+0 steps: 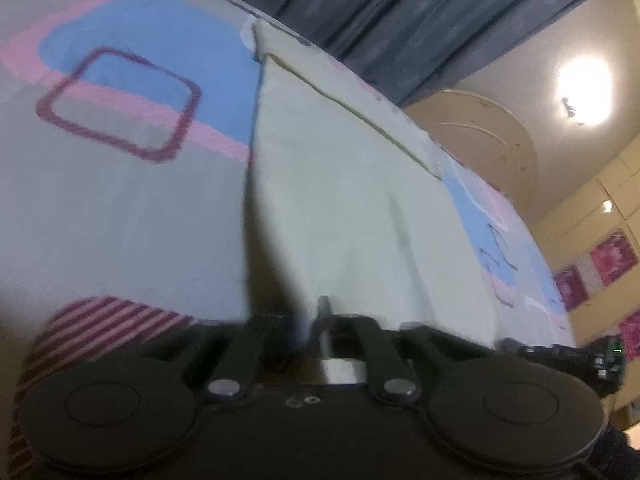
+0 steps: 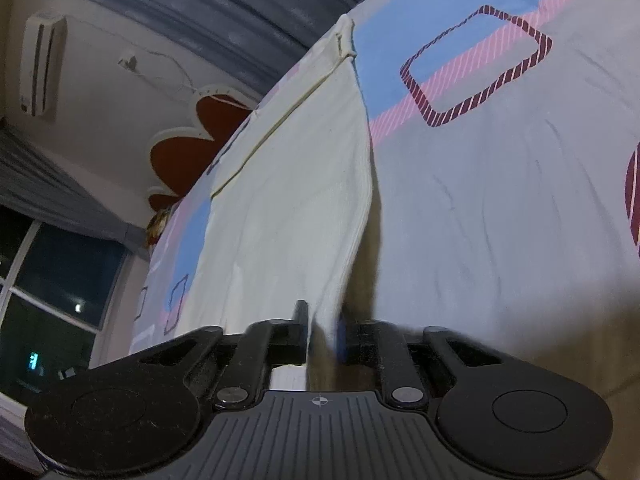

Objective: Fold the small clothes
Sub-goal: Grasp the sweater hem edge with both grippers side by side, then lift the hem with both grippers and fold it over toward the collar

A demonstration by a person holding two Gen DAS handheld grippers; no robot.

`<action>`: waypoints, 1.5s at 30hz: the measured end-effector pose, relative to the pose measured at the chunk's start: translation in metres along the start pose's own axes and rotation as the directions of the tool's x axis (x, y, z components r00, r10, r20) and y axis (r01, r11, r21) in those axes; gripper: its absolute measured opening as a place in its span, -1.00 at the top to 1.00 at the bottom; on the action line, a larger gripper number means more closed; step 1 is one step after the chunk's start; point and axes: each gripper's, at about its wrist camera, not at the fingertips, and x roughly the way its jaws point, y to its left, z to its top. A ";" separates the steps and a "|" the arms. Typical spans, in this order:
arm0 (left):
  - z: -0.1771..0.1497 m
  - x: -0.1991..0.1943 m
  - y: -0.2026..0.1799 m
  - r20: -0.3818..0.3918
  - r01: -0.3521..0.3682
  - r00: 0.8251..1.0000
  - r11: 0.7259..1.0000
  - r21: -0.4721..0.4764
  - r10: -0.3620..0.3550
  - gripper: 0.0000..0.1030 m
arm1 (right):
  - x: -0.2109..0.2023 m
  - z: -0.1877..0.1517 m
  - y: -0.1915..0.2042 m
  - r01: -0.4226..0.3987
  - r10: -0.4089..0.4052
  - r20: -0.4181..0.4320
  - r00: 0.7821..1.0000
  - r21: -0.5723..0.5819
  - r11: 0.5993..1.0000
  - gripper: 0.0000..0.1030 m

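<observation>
Bare patterned bedsheet (image 1: 120,200) lies open beside the cream garment (image 1: 340,200).

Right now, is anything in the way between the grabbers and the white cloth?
No. The left gripper and right gripper each already pinch a near corner of the white cloth, lying on the patterned bedsheet.

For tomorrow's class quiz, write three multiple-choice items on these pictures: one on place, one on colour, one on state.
1. Where does the cloth lie?
A on the bedsheet
B on a chair
C in a basket

2. What colour is the cloth?
A red
B cream
C black

3. How does the right gripper stand?
A wide open
B shut on the cloth
C out of view

Key: 1 A, patterned sheet shows all round it. 2 B, pale cream in both views. 3 B, its fingers pinch the near edge; the left gripper likewise.
</observation>
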 end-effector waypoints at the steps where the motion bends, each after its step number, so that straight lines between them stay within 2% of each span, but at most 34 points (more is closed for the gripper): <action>1: -0.001 -0.010 -0.001 0.053 0.029 0.998 0.999 -0.013 -0.028 0.95 | -0.004 0.002 0.007 -0.002 0.002 0.014 1.000 -0.017 1.000 0.96; 2: -0.001 -0.018 -0.002 0.085 0.044 0.995 0.999 -0.016 -0.043 0.95 | -0.010 0.004 0.014 -0.019 0.021 0.037 0.999 -0.039 0.999 0.96; 3: -0.002 -0.022 -0.003 0.097 0.030 0.995 1.000 -0.001 -0.030 0.95 | -0.018 0.006 0.023 -0.044 0.048 0.067 0.997 -0.067 0.997 0.96; 5: -0.008 -0.016 0.000 0.058 -0.045 0.997 0.998 0.045 0.043 0.95 | -0.027 0.009 0.033 -0.041 0.052 0.097 0.994 -0.115 0.993 0.96; 6: -0.011 -0.009 0.005 0.016 -0.068 0.998 0.997 0.038 0.068 0.94 | -0.023 0.009 0.031 -0.003 0.014 0.083 0.996 -0.133 0.991 0.96; 9: -0.013 -0.010 0.012 0.023 -0.046 0.999 0.999 -0.001 0.046 0.94 | 0.002 0.005 0.011 0.124 -0.129 -0.044 0.991 -0.102 0.987 0.96; 13: -0.011 -0.013 0.012 0.022 -0.030 0.999 0.999 -0.019 0.031 0.95 | -0.010 0.011 0.017 0.033 -0.032 0.012 0.999 -0.075 0.997 0.96; 15: -0.005 -0.014 0.013 0.027 0.022 0.999 0.996 -0.082 -0.020 0.95 | -0.012 0.016 0.020 0.019 -0.018 0.025 1.000 -0.068 0.997 0.96; 17: 0.006 -0.017 0.008 0.062 0.049 0.997 0.994 -0.102 -0.043 0.95 | -0.011 0.025 0.033 -0.004 0.008 0.048 0.999 -0.074 0.997 0.96; 20: 0.031 -0.015 -0.002 0.108 0.085 0.992 0.989 -0.121 -0.072 0.95 | -0.013 0.040 0.054 -0.045 0.055 0.104 0.993 -0.099 0.994 0.96; 23: 0.068 -0.008 -0.013 0.117 0.110 0.989 0.985 -0.136 -0.094 0.95 | -0.008 0.069 0.072 -0.045 0.061 0.158 0.986 -0.103 0.994 0.96; 26: 0.108 0.004 -0.026 0.120 0.122 0.987 0.985 -0.120 -0.108 0.95 | 0.001 0.107 0.084 -0.047 0.061 0.181 0.982 -0.081 0.996 0.96; 28: 0.136 0.022 -0.026 0.114 0.122 0.988 0.982 -0.146 -0.106 0.95 | 0.014 0.138 0.089 -0.059 0.072 0.189 0.979 -0.073 0.996 0.96; 32: 0.184 0.065 -0.009 0.121 0.105 0.989 0.972 -0.212 -0.080 0.95 | 0.040 0.186 0.081 -0.056 0.066 0.184 0.981 -0.060 0.997 0.96; 34: 0.204 0.087 -0.002 0.113 0.085 0.992 0.967 -0.239 -0.059 0.95 | 0.066 0.209 0.068 -0.055 0.057 0.171 0.984 -0.020 0.998 0.96; 42: 0.262 0.163 0.030 0.080 0.021 0.997 0.955 -0.296 0.003 0.95 | 0.155 0.281 0.015 -0.057 0.048 0.105 0.993 0.090 0.994 0.96; 43: 0.268 0.173 0.031 0.072 0.006 0.997 0.956 -0.295 0.016 0.95 | 0.165 0.289 0.009 -0.053 0.042 0.101 0.994 0.102 0.993 0.96; 45: 0.277 0.196 0.031 0.015 -0.078 0.996 0.961 -0.265 0.085 0.95 | 0.183 0.305 -0.005 -0.046 0.033 0.093 0.995 0.140 0.989 0.96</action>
